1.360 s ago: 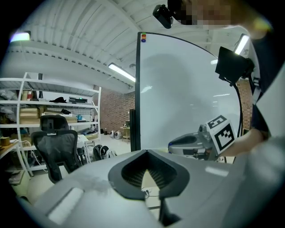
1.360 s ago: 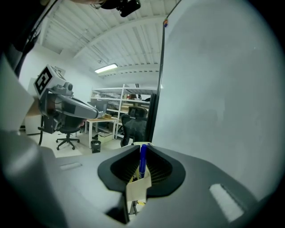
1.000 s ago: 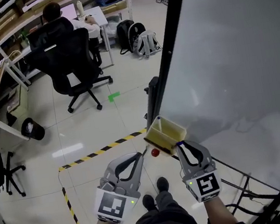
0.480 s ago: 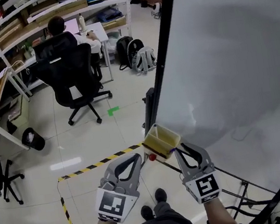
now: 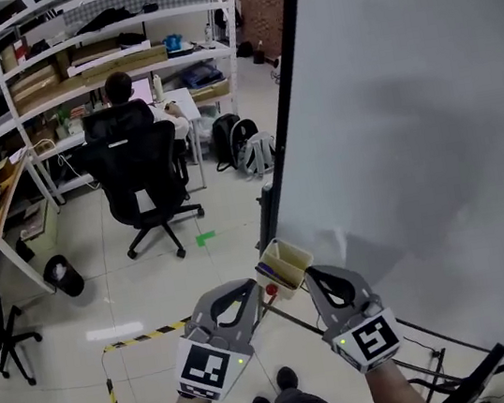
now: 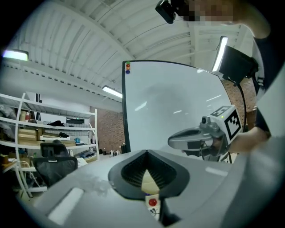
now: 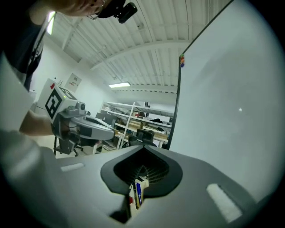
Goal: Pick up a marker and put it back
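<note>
The markers (image 7: 137,194) stand in the yellow tray (image 5: 285,259), which hangs by the lower corner of the whiteboard (image 5: 410,123).

The right hand-held gripper (image 5: 314,278) is just right of the tray, with its tip close to the tray's side. Its jaws have just been closing and now sit together with nothing between them. The markers show past the jaws, inside the tray.

The left hand-held gripper (image 5: 247,291) is just left of the tray. Its jaws are together too, and it holds nothing.

I think no marker is caught yet. If the right one pushes in with its jaws together, it may bump the tray or knock the markers about. It likely needs to open first. The two could also bump each other, since both crowd the tray.
</note>
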A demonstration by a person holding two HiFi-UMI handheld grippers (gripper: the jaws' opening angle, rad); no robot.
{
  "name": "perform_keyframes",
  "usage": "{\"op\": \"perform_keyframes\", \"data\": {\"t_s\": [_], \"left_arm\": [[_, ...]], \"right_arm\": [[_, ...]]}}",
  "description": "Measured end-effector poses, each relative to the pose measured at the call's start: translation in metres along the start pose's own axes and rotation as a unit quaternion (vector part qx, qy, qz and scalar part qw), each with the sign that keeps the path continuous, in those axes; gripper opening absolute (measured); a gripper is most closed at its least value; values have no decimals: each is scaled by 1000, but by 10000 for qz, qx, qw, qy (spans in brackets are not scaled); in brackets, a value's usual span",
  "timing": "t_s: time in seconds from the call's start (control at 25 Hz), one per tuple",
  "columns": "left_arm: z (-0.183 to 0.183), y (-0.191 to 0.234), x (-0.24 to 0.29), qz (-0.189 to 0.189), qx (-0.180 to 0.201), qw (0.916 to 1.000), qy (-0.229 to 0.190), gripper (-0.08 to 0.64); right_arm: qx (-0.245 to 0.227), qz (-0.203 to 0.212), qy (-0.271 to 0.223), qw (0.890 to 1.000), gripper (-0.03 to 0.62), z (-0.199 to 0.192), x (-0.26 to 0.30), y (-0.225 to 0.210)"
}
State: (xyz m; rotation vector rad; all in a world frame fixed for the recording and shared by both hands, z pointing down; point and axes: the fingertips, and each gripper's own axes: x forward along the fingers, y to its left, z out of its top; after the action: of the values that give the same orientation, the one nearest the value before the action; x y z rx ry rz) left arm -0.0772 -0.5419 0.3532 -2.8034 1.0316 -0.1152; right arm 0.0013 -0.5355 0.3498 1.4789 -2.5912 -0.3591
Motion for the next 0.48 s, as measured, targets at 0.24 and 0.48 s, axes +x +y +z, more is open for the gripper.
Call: {"op": "perform_keyframes", "data": {"t_s": [0.24, 0.48], "left_arm": [[13, -20, -26, 50, 81, 9999, -38, 5], [30, -45, -46, 293, 122, 9995, -40, 5]], "right_arm": [[-4, 196, -105, 9998, 8, 18, -23, 25], [-4, 414, -110, 9991, 8, 24, -50, 36]]}}
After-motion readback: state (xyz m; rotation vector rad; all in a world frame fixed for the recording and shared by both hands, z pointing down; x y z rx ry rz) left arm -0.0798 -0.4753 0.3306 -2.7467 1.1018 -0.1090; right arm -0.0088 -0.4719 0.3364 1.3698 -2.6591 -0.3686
